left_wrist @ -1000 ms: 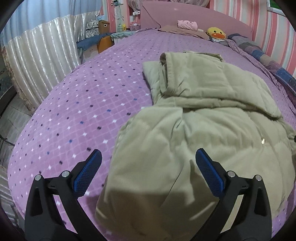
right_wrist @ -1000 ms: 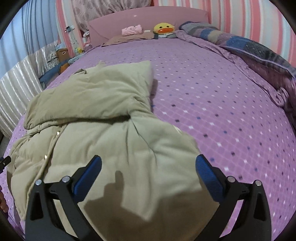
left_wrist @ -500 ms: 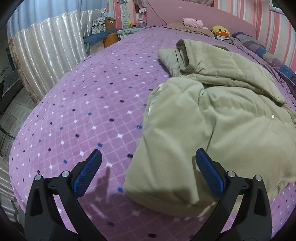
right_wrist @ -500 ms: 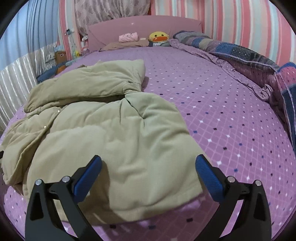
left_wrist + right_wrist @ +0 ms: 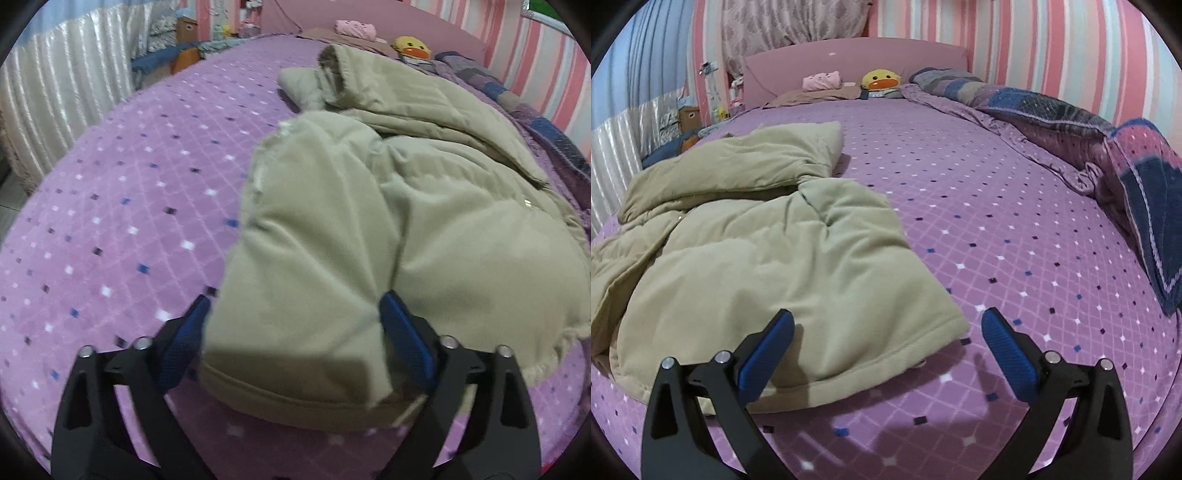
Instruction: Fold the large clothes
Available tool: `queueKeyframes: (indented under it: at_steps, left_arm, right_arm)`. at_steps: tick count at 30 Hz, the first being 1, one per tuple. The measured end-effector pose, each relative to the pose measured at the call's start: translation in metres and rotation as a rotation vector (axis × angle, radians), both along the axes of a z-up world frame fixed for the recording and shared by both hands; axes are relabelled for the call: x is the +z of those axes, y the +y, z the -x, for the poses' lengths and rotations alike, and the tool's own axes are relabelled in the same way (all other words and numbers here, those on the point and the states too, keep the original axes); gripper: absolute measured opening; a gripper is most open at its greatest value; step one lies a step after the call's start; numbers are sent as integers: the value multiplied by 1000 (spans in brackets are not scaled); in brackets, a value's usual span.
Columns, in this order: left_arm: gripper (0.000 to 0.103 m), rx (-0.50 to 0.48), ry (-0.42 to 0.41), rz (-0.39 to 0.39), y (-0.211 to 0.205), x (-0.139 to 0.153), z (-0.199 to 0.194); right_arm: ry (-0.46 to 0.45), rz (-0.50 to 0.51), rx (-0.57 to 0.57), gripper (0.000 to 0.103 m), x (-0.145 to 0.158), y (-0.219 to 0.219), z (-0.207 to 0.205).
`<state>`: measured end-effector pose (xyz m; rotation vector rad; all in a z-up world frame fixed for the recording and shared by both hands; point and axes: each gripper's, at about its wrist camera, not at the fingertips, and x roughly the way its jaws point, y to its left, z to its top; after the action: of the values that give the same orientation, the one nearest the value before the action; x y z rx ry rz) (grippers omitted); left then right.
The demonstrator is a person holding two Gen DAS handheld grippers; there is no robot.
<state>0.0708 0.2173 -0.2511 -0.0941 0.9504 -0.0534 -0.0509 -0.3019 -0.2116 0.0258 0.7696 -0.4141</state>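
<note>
My left gripper (image 5: 293, 332) is closing, its fingers (image 5: 404, 341) around the jacket (image 5: 332, 240) hem; my right gripper (image 5: 886, 347) hangs wide open.

Bed: wide, with a purple diamond-patterned cover (image 5: 979, 229), pink headboard (image 5: 857, 55) at the far end.
Middle: rumpled beige padded coat (image 5: 768, 258) lying on the cover.
Head end: yellow duck toy (image 5: 881, 80), pink bundle (image 5: 822, 80).
Right edge: patchwork quilt (image 5: 1052, 110), bunched.

No text, label, brand, number or sign is showing legibly in either view; the small items by the headboard are too blurred to read.
</note>
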Motion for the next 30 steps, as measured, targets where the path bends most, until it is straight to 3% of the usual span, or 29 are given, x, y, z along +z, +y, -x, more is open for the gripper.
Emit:
queueKeyframes:
  at_steps: [10,18,20,21,22,23,25,30]
  left_arm:
    - [88,25,-14,-21,-5,-5,3]
    - [99,38,13,8,-1,-11,-7]
    - [99,37,17,7,0,-12,-6]
    - [99,36,20,7,0,-12,-6]
    - [99,35,22,8,-1,-12,-6]
    - [96,32,23,14,-1,-11,-6]
    - [90,18,25,24,-2,-9,-5]
    - [73,0,38,33,-8,-6,-5]
  right_arm:
    - [14,-107,-19,101,-17,-27,11]
    - [73,-161,105,101,-21,-44,-28]
    - [90,-205,133,91,-26,-46,-35]
    - [97,-240,152,79,-28,-46,-37]
    - [106,-262,158,77,-31,-45,-39]
    - [105,-256,158,75,-32,-43,-39]
    - [108,-275,170,60,-35,-40,-38]
    - [104,-321,187,38,-34,-32,-33]
